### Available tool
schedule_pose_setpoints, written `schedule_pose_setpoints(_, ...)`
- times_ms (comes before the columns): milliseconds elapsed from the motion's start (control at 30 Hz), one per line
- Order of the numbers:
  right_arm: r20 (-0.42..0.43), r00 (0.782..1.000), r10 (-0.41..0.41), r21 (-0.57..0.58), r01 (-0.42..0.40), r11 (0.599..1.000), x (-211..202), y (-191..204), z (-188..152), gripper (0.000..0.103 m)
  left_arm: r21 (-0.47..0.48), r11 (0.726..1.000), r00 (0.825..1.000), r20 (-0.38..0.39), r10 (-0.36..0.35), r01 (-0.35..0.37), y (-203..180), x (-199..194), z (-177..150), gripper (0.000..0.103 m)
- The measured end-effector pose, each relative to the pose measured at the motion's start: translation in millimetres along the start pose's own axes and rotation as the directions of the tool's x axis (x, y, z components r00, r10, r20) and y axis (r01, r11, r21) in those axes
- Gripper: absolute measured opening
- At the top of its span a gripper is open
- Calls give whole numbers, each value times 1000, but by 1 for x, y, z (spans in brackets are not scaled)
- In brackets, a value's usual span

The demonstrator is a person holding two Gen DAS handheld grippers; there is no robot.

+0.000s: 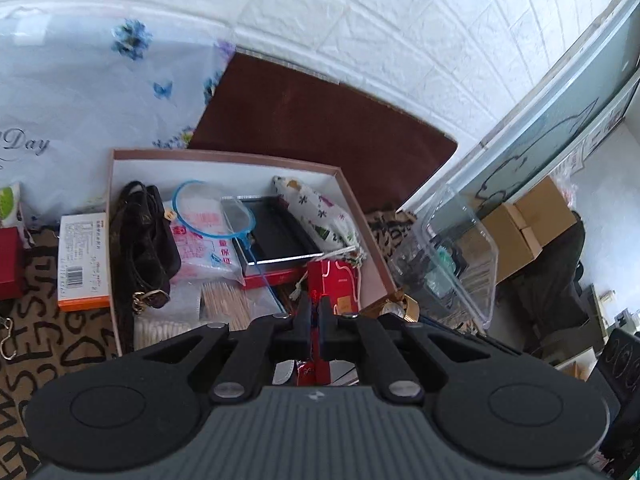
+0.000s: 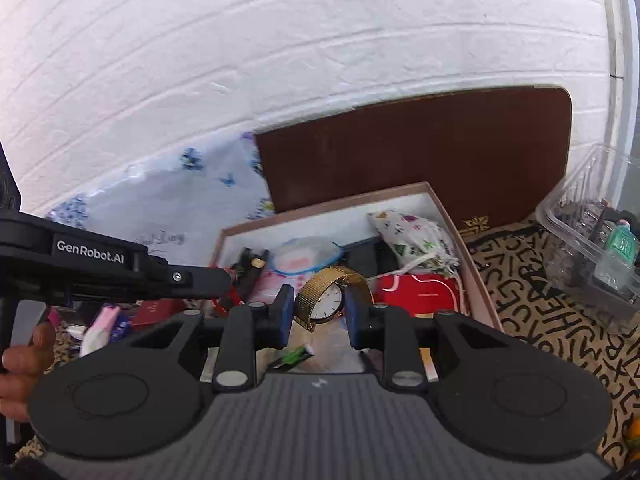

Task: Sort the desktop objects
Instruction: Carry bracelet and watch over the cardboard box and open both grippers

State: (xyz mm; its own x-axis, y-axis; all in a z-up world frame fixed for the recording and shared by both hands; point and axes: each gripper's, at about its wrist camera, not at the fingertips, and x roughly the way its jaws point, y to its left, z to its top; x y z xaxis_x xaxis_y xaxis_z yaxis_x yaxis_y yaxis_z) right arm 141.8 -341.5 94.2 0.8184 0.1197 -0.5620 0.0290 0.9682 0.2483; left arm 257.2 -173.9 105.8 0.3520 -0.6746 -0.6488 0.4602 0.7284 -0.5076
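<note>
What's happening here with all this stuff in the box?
A person is sorting desk clutter with two handheld grippers. The right gripper holds a gold mesh-band watch above the open cardboard box. The left gripper is shut on a thin red item over the same box, which already holds a floral pouch.

My grippers: two, left gripper (image 1: pixel 315 312), right gripper (image 2: pixel 316 310)
Gold watch (image 2: pixel 326 298): one
Open box (image 1: pixel 224 155): one
Blue net (image 1: pixel 214 210): one
Floral pouch (image 1: pixel 316 212): one
Clear tray (image 1: pixel 452 256): one

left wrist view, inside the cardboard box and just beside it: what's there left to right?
Orange-edged box outside the cardboard box → brown bag → blue-rimmed net → black tray → patterned pouch → clear plastic container outside.
</note>
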Motion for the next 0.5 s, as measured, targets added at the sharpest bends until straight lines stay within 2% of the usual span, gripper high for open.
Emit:
schedule_pose_setpoints(233,-94,995,-21,-3,21,1000,38,-12,-16,26,12,999,996,-78,34,-33,7,34,-3,0)
schedule_pose_setpoints(300,-133,991,-25,-17,23,1000,48,-13,-20,26,5,999,996,-83,33,-32,11,37,-3,5)
schedule_pose_setpoints(333,-154,988,-25,-32,21,999,53,-12,-22,26,-5,1000,996,-94,14,-14,13,38,-3,23)
schedule_pose_setpoints(367,-173,985,-28,-48,20,999,57,-11,-23,30,-20,1000,994,-106,-4,2,15,38,-3,56)
schedule_pose_setpoints(433,-193,980,-46,-79,32,996,61,-8,-25,40,-33,999,995,-96,-5,2,16,34,-4,84)
schedule_pose_setpoints(500,-193,979,-64,-94,47,994,61,-6,-26,45,-23,1000,998,-64,3,-5,17,26,-7,85)
